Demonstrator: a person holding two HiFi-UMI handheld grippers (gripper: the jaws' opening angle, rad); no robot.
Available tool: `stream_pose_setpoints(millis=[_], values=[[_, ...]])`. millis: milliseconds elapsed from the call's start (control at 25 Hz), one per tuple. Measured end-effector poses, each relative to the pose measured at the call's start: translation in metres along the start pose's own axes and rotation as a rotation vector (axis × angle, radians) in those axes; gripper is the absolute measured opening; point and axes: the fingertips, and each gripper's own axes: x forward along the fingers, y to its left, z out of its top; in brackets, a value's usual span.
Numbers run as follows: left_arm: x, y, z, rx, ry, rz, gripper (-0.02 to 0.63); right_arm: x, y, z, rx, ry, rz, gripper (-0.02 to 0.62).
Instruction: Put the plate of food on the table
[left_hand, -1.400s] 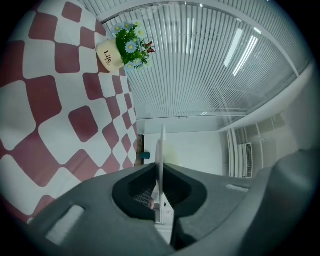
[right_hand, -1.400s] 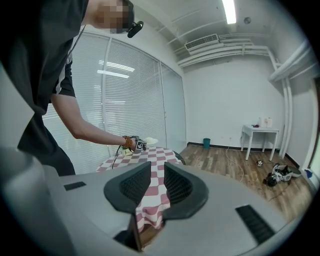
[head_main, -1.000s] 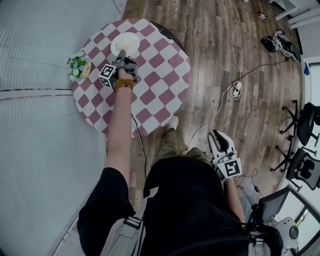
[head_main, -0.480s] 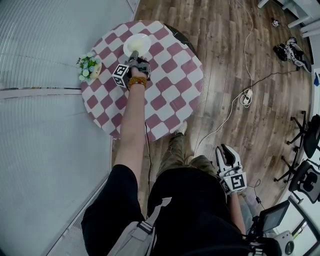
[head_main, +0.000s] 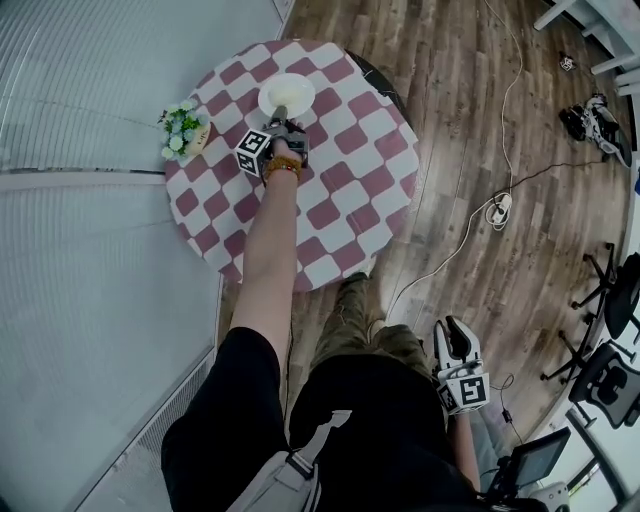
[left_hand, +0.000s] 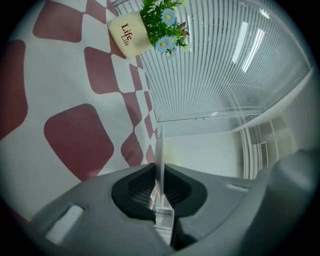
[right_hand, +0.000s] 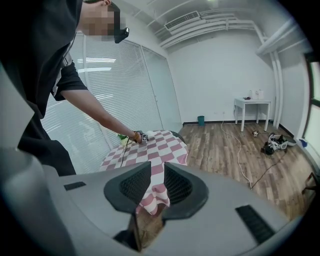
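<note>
A white plate (head_main: 286, 97) sits low over the far side of the round table with the red-and-white checked cloth (head_main: 340, 190). I cannot tell whether it touches the cloth, and any food on it is too pale to make out. My left gripper (head_main: 281, 113) is shut on the plate's near rim. In the left gripper view the plate (left_hand: 160, 145) shows edge-on as a thin white line pinched in the left gripper (left_hand: 160, 171), beside the cloth (left_hand: 75, 100). My right gripper (head_main: 450, 326) hangs by the person's right hip. The right gripper (right_hand: 157, 172) stands slightly open and holds nothing.
A small pot of flowers (head_main: 186, 131) (left_hand: 150, 27) stands at the table's left edge, near the plate. A glass wall with blinds runs along the left. Cables and a power strip (head_main: 497, 210) lie on the wood floor. Office chairs (head_main: 610, 330) stand at the right.
The left arm has reached a little further over the table with the plate still gripped. The right gripper has sunk slightly at the person's side.
</note>
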Motion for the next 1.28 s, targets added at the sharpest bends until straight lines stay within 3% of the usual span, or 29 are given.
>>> stream_pose_setpoints(millis=[240,480,760,960,1120,1280], values=[[0.004,0.019,0.007,-0.010,-0.005,0.005,0.021,-0.003,-0.002,0.003,-0.026,-0.035,0.001,0.089],[0.008,0.033,0.006,-0.005,-0.004,0.041,0.021,-0.006,-0.004,-0.006,-0.027,0.006,-0.008,0.089],[0.009,0.049,0.004,-0.089,-0.027,0.136,0.021,-0.004,-0.004,0.001,-0.029,-0.021,-0.012,0.089],[0.007,0.053,-0.001,0.005,0.012,0.219,0.021,-0.005,-0.005,0.006,-0.029,-0.024,-0.014,0.089],[0.005,0.056,-0.002,-0.014,0.032,0.281,0.031,-0.005,-0.002,0.007,-0.030,-0.042,-0.018,0.089],[0.003,0.056,-0.007,0.015,0.082,0.366,0.109,-0.007,-0.001,0.003,-0.037,-0.033,-0.017,0.089]])
